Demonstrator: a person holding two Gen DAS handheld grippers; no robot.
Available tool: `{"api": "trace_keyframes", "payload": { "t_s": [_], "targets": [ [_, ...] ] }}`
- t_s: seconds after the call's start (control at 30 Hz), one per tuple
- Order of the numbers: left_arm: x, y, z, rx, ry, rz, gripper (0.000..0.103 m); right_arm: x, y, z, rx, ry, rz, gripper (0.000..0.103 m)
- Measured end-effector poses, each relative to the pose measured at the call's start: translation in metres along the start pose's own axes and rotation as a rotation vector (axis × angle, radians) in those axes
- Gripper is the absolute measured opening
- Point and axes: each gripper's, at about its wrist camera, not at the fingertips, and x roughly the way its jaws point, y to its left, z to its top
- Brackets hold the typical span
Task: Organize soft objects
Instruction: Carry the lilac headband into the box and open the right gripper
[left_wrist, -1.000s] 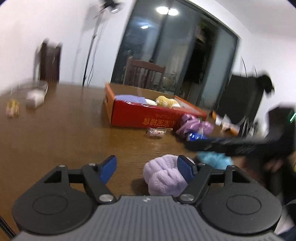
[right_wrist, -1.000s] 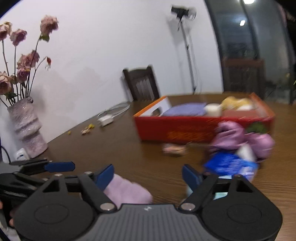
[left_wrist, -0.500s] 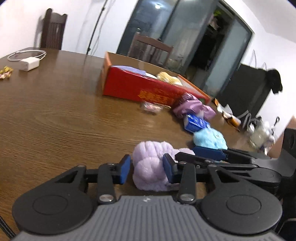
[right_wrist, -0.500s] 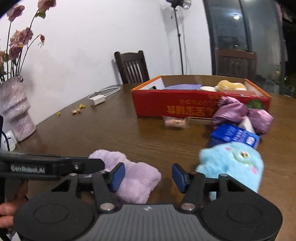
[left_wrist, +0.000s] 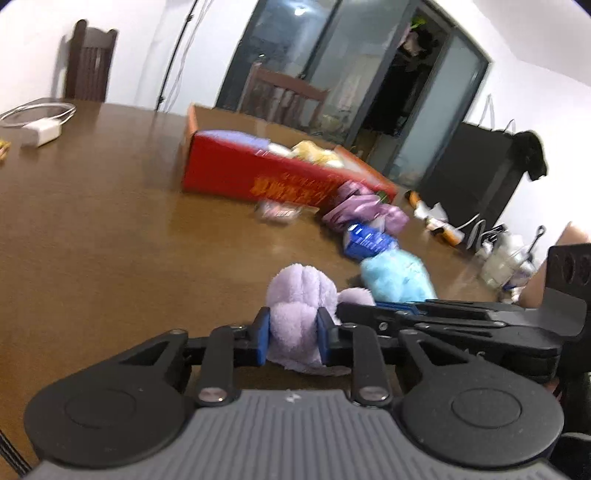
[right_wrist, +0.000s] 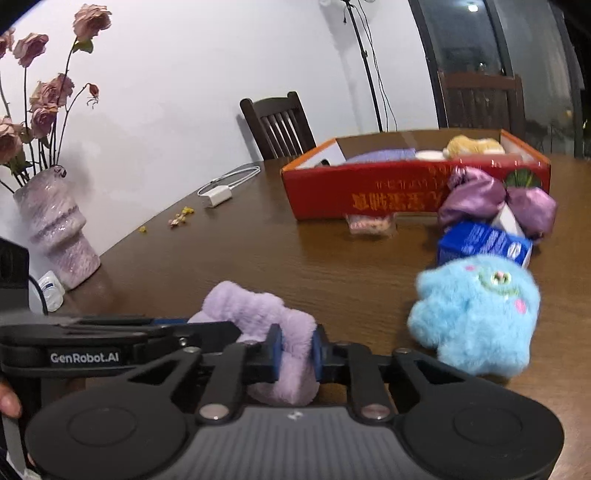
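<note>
**Ana:** On the near edge of the brown worktop (right_wrist: 258, 251), going from the left: the left hand-held gripper (left_wrist: 293, 338) has its blue pads pinching one end of the lilac plush scrunchie (left_wrist: 301, 302), and the fabric bulges above the pads.

**Ben:** And the right hand-held gripper (right_wrist: 295, 352)?

**Ana:** Pinching the other end of the same scrunchie (right_wrist: 255, 314). So both tools hold one piece, which sits low over the worktop between them. I can't tell whether it rests on the wood or is just off it.

**Ben:** How will it handle?

**Ana:** My guess is very light and very soft. It squashes flat under the pads, so nothing can break, but the pile is fluffy and a shallow nip could slide off. Taking a full fold of cloth, as both do, looks safest. Pulling the two ends apart would probably stretch it, since it looks like an elastic band.

**Ben:** What's further right?

**Ana:** A blue fuzzy plush toy (right_wrist: 476, 314) lies just beside the right tool, apart from the scrunchie. Behind it is a blue packet (right_wrist: 484, 242) touching a shiny purple scrunchie (right_wrist: 476, 201). Beyond those stands the red cardboard box (right_wrist: 369, 192), with a yellow soft thing (right_wrist: 472, 146) and a lilac cloth already inside.

**Ben:** So the box is the likely goal?

**Ana:** I'd judge so; it's well apart from the held piece.
</note>
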Motion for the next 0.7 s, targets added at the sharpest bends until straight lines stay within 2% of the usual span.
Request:
{"api": "trace_keyframes", "payload": {
  "t_s": [0.07, 0.17, 0.23, 0.3, 0.4, 0.47, 0.57, 0.7],
  "targets": [
    [0.001, -0.003, 0.020, 0.006, -0.045, -0.038, 0.025, -0.006, -0.002, 0.013, -0.020, -0.034, -0.005, 0.015],
    [0.015, -0.006, 0.069, -0.008, -0.106, -0.097, 0.025, -0.019, -0.019, 0.054, -0.042, -0.118, 0.007, 0.015],
    [0.039, -0.009, 0.112, -0.024, -0.125, -0.124, 0.025, -0.020, -0.033, 0.092, -0.104, -0.160, -0.009, 0.015],
    [0.072, -0.015, 0.152, -0.004, -0.126, -0.112, 0.025, -0.009, -0.054, 0.133, -0.143, -0.175, -0.030, 0.015],
    [0.133, -0.021, 0.200, -0.002, -0.086, -0.066, 0.025, 0.025, -0.090, 0.194, -0.131, -0.117, -0.073, 0.015],
    [0.173, -0.017, 0.222, -0.032, -0.020, -0.052, 0.025, 0.056, -0.116, 0.227, -0.119, -0.051, -0.111, 0.015],
    [0.231, -0.007, 0.239, -0.091, 0.082, -0.028, 0.025, 0.105, -0.148, 0.252, -0.117, 0.054, -0.163, 0.015],
    [0.283, 0.004, 0.238, -0.074, 0.196, 0.056, 0.025, 0.162, -0.194, 0.259, -0.044, 0.184, -0.161, 0.015]
  ]
}}
